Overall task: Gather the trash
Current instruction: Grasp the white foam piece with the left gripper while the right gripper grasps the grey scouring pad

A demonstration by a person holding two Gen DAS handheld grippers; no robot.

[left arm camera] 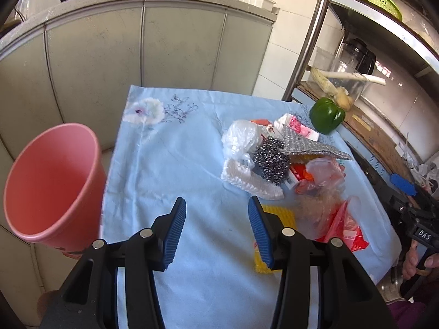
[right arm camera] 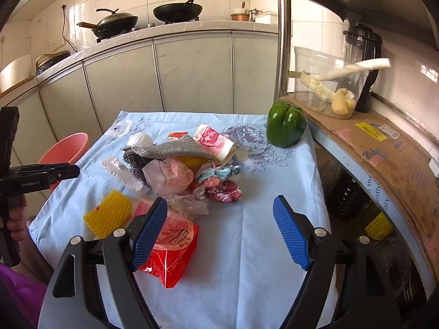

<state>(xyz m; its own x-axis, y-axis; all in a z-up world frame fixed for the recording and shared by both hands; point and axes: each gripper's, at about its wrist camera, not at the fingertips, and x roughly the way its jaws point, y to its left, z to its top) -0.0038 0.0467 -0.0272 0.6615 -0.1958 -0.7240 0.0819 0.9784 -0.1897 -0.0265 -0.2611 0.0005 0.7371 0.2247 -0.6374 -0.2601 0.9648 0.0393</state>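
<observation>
A pile of trash (right arm camera: 189, 170) lies on the light blue tablecloth (right arm camera: 247, 233): crumpled plastic bags, a steel scourer (left arm camera: 271, 161), a silver pad (right arm camera: 170, 148), a red wrapper (right arm camera: 172, 249), a yellow mesh sponge (right arm camera: 108, 213) and white foam netting (left arm camera: 247, 181). A pink bin (left arm camera: 52, 183) stands left of the table. My left gripper (left arm camera: 216, 233) is open and empty above the cloth, left of the pile. My right gripper (right arm camera: 219, 230) is open and empty, with its left finger over the red wrapper.
A green bell pepper (right arm camera: 285, 127) sits at the table's far right corner. A shelf rack (right arm camera: 384, 142) with cardboard, a clear container and a blender stands to the right. Grey kitchen cabinets (right arm camera: 192, 74) with woks on top run behind.
</observation>
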